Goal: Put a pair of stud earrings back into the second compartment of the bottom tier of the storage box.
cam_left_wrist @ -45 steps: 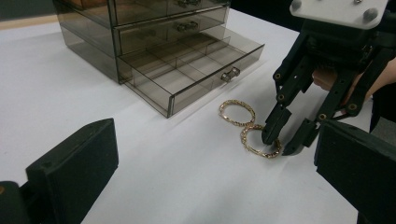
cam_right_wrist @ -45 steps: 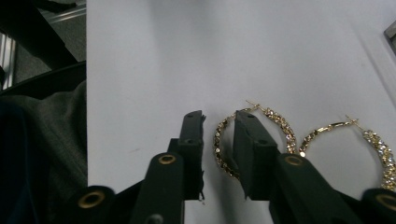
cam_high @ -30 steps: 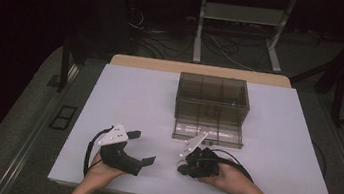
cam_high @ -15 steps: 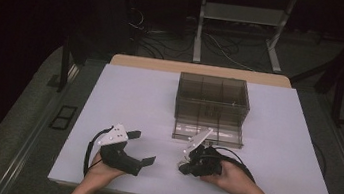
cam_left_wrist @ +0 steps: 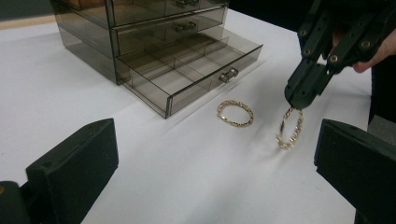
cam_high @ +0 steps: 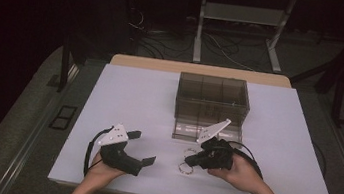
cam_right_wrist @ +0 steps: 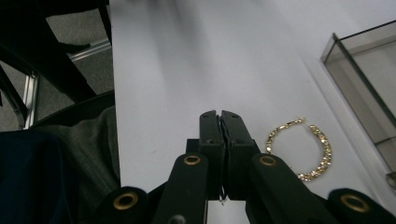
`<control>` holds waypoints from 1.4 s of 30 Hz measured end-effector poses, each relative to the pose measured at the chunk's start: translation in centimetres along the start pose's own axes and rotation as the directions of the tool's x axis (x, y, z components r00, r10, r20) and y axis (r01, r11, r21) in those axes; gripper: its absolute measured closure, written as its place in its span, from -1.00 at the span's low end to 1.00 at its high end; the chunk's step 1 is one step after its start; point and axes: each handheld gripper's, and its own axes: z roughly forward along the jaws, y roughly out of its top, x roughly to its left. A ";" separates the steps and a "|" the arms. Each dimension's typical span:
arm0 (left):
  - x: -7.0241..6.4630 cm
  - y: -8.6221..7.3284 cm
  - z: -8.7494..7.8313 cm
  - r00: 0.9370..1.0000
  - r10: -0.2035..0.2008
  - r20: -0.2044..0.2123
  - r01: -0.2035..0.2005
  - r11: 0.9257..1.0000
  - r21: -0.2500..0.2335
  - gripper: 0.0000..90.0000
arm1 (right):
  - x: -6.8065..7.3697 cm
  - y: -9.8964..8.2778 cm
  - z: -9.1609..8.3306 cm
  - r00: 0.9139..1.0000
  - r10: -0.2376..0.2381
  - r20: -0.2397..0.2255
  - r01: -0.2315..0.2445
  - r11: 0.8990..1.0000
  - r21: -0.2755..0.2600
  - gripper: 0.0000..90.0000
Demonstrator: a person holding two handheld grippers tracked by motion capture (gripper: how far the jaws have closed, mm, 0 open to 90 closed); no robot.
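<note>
Right gripper point(cam_left_wrist: 295, 100) pinched shut on a gold bracelet point(cam_left_wrist: 289, 128) hanging on edge, second bracelet point(cam_left_wrist: 235, 113) flat beside it, open drawer point(cam_left_wrist: 187, 79) behind, left gripper point(cam_high: 145, 154) gaped open, empty.

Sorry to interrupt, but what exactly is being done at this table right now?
A person works with two hand-held grippers. The right hand-held gripper is shut on a gold bracelet, its lower end at the table. A second bracelet lies flat before the open bottom drawer of a smoky plastic organizer. The left hand-held gripper waits open.
</note>
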 end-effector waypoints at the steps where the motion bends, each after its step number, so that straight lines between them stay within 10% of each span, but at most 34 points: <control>1: 0.0 0.0 0.0 1.000 0.001 0.000 -0.001 1.000 0.001 -1.00 | -0.1 0.0 -0.1 1.000 0.007 -0.001 -0.007 1.000 -0.004 0.94; 23: -0.2 0.0 -0.2 1.000 -0.008 -0.005 0.008 1.000 -0.010 -1.00 | -3.0 0.4 -4.6 0.993 0.106 0.056 -0.098 0.987 -0.130 0.94; 42: -0.2 -0.1 -0.1 1.000 -0.005 -0.005 0.005 1.000 -0.003 -1.00 | -5.0 0.5 -6.0 0.984 0.144 0.101 -0.131 0.983 -0.131 0.94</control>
